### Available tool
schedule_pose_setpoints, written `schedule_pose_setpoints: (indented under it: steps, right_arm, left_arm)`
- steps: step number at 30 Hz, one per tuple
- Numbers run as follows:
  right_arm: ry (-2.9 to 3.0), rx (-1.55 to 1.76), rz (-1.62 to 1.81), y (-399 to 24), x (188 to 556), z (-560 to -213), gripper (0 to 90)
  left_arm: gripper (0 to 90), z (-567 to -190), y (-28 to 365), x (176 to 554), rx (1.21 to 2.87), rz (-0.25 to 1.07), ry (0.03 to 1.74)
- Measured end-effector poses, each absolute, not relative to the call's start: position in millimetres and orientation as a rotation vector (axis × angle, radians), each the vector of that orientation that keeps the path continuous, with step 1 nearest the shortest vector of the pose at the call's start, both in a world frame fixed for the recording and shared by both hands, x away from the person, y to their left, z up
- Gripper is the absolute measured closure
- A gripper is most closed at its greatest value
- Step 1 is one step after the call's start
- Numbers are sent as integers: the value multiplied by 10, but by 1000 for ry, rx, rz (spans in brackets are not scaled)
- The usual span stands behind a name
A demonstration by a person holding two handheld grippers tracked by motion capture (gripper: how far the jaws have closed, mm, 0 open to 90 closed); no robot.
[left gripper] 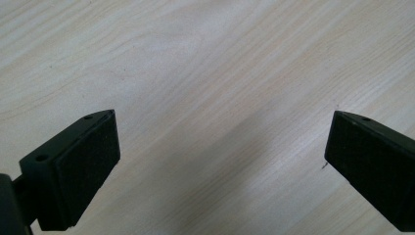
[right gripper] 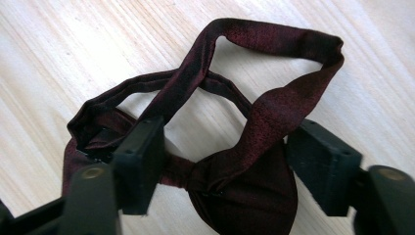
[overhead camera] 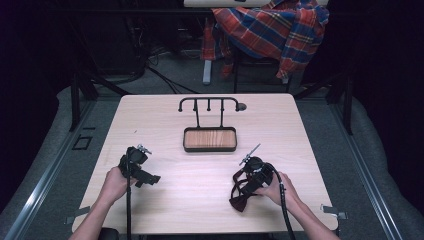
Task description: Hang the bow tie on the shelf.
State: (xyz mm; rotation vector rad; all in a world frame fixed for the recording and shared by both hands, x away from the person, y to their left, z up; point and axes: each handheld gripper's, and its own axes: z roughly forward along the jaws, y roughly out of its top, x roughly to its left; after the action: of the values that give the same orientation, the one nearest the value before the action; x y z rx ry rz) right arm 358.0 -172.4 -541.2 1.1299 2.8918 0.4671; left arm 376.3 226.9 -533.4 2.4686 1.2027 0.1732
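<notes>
You're in the grasp step: your right gripper point(right gripper: 222, 166) straddles the dark red bow tie point(right gripper: 244, 191), knot and one wing between the half-closed jaws, strap looped just beyond them. The pads look short of a firm pinch, though the right pad's contact is hidden behind fabric. Next, close fully, then lift. Your left gripper point(left gripper: 222, 161) hangs wide open over bare table point(left gripper: 205, 58), gripping nothing.
</notes>
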Motion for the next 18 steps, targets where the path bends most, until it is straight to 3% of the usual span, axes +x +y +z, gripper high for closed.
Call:
schedule_pose_setpoints:
  steps: [1, 2, 5, 12, 18]
  right_arm:
    - [2888, 1131, 465, -1725, 3578, -5409, 359]
    - [2877, 1122, 438, -1725, 3577, -5403, 502]
    - [2879, 1134, 417, -1728, 3578, -5452, 532]
    - [2849, 1119, 383, -1733, 3566, -5432, 740]
    - [2842, 1103, 389, -1733, 3557, -5403, 840]
  left_arm:
    - [0, -5332, 2266, 3761, 2472, 176, 1201]
    - [0, -5332, 2262, 3759, 2473, 175, 1199]
    - [0, -5333, 2252, 3755, 2477, 178, 1199]
    - [0, -5333, 2235, 3759, 2481, 181, 1189]
    - [0, -5333, 2234, 3758, 2483, 181, 1186]
